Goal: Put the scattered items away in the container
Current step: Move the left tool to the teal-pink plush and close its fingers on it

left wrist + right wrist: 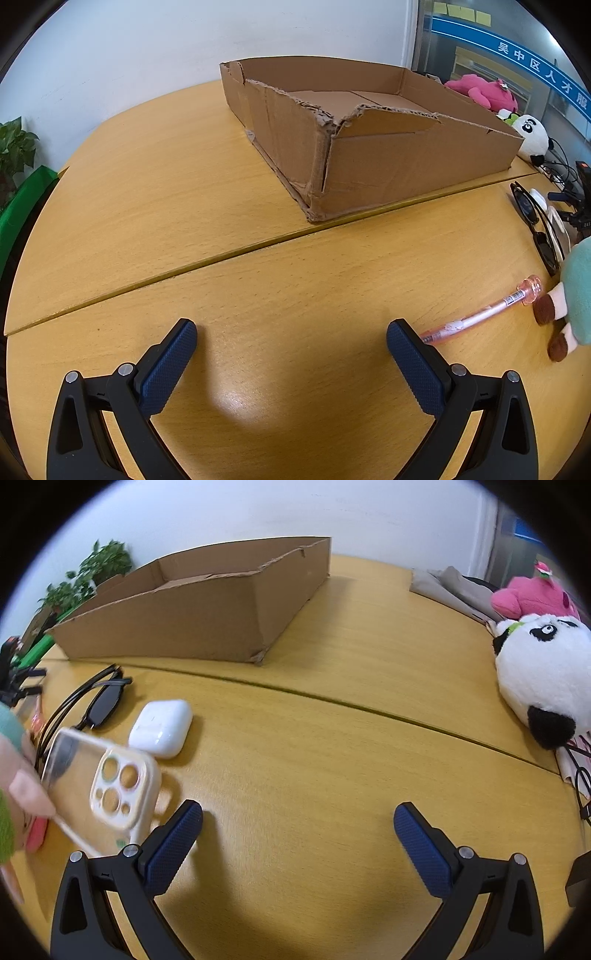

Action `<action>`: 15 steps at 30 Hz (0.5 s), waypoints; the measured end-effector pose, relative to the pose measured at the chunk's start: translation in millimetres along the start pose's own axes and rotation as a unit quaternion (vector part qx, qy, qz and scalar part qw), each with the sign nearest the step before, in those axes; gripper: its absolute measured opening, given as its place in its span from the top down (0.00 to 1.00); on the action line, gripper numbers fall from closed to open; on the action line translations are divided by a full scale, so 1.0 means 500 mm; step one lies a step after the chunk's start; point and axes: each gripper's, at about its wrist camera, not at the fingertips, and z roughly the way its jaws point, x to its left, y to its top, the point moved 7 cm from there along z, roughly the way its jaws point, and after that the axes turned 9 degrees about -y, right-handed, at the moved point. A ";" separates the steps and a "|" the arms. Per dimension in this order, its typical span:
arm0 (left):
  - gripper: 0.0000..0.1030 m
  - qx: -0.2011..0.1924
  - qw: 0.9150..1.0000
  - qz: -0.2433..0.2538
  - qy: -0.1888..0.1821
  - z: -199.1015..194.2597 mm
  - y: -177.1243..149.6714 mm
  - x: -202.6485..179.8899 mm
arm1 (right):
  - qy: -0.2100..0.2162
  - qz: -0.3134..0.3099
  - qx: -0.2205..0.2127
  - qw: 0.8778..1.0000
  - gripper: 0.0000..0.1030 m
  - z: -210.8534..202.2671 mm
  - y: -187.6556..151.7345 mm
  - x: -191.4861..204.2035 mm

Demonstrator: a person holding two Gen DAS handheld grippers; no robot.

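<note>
cardboard box [369, 147] stands on the far half of the worktop [184, 206], well ahead of both tongs, just beyond the seam that splits the surface. its top is open and its near wall is torn along the upper edge. no items show inside it in either view.

left tongs [291, 343]: released, jaws spread wide, nothing between them, held low over bare worktop. just beside the right-hand pad lies a pink pen [480, 314], running ahead and to the right. at the pen's far end is a plush doll [572, 299] with a teal body and brown feet, cut off by the edge of view. ahead of the doll, far right of the tongs, lie black sunglasses [535, 225].

right tongs [298, 825]: released, jaws spread wide, nothing between them, held low over bare worktop. just ahead of the left-hand pad lies a clear phone case [107, 794] with a cream camera surround; its near corner is hidden behind that finger, so contact cannot be confirmed. ahead of the case rests a white earbud case [161, 727], lid closed. left of that and further ahead are the sunglasses [103, 701], lenses down, arms unfolded.

far right of the right tongs sits a panda plush [543, 675], with a pink plush [532, 598] behind it.
</note>
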 end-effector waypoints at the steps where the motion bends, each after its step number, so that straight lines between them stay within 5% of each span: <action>1: 0.00 0.000 1.000 -0.002 0.001 -0.001 0.003 -0.009 | -0.003 0.003 0.001 1.000 0.00 -0.001 0.000 0.004; 9: 0.00 0.016 0.998 -0.048 0.028 -0.052 -0.029 -0.030 | -0.017 0.031 0.025 0.999 0.00 -0.035 -0.039 -0.002; 12: 0.01 0.018 0.996 -0.082 0.042 -0.071 -0.045 -0.044 | -0.004 0.030 -0.008 1.000 0.00 -0.112 -0.050 0.015; 15: 0.02 -0.032 0.994 -0.088 0.047 -0.144 -0.031 -0.107 | 0.002 0.016 -0.057 0.998 0.00 -0.211 -0.034 0.034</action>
